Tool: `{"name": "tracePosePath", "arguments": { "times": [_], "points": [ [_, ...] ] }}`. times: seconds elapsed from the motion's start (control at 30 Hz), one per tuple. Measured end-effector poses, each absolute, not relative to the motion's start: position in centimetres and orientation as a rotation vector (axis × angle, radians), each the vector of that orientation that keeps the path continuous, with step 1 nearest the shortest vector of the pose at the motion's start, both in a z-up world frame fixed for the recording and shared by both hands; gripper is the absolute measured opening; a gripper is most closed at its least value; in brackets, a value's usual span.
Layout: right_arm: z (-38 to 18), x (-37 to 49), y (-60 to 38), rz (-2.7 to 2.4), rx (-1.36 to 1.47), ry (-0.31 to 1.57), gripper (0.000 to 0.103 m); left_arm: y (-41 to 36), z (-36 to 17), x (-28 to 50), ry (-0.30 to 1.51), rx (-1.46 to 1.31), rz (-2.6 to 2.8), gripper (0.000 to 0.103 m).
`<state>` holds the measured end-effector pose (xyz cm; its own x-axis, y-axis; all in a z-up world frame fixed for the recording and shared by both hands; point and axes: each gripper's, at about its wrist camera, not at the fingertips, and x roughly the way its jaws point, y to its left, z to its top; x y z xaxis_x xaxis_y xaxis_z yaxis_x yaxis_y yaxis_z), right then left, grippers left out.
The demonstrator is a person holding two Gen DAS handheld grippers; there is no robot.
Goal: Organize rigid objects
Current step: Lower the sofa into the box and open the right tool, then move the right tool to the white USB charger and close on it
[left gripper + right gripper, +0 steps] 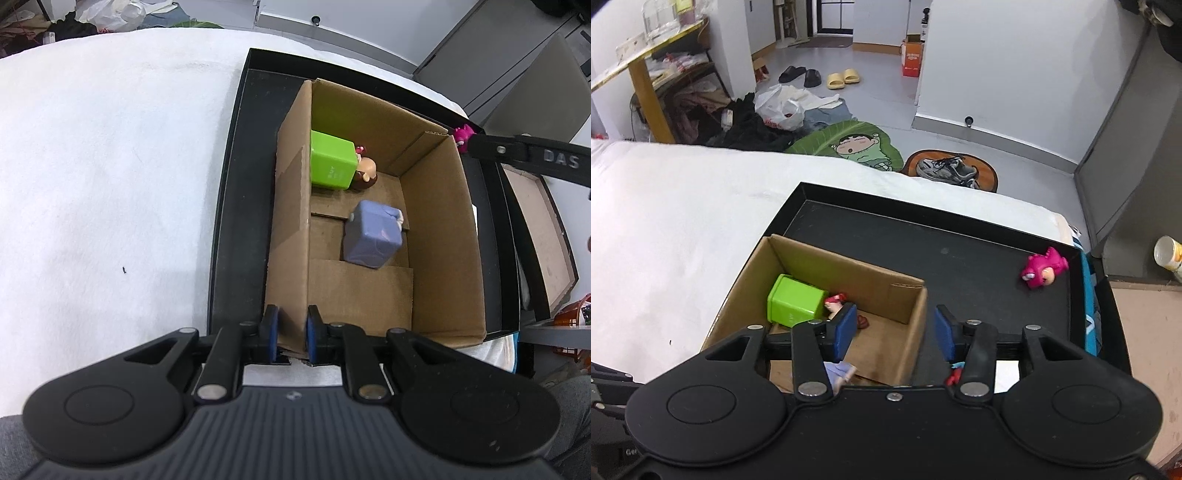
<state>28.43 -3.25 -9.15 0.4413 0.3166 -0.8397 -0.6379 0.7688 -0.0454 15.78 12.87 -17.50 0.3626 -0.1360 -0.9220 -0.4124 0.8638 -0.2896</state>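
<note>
A cardboard box [443, 236] stands in a black tray [240, 206] on a white-covered table. Inside lie a green block [330, 160], a small doll figure [366, 170] and a lilac block [373, 234]. My left gripper [291, 332] is shut on the box's near left wall. My right gripper [895, 334] is open and empty, its jaws standing either side of the box's right wall [918, 332]. A pink dinosaur toy [1043, 271] lies on the tray's far right; it also shows in the left wrist view [463, 134]. The green block [794, 301] and the doll [836, 304] show inside the box [849, 269].
The white table cover [683, 221] stretches left of the tray [960, 236]. A flat brown box lid [543, 236] lies right of the tray. Grey cabinets [1126, 147] stand at the right. Shoes, bags and a green mat [849, 144] lie on the floor beyond.
</note>
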Motion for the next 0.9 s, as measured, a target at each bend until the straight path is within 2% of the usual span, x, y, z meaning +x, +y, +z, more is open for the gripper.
{"name": "tracePosePath", "arguments": {
  "times": [0.13, 0.6, 0.9],
  "points": [
    [-9.1, 29.1, -4.8, 0.583, -0.374, 0.933, 0.055, 12.7, -17.5, 15.9, 1.202, -0.527, 0.192, 0.014],
    [-10.8, 31.0, -9.7, 0.530, -0.296, 0.967, 0.057, 12.4, -17.5, 16.0, 1.207, -0.516, 0.206, 0.014],
    [-13.1, 33.0, -13.2, 0.479, -0.226, 1.004, 0.061, 12.2, -17.4, 16.1, 1.210, -0.503, 0.207, 0.015]
  ]
}}
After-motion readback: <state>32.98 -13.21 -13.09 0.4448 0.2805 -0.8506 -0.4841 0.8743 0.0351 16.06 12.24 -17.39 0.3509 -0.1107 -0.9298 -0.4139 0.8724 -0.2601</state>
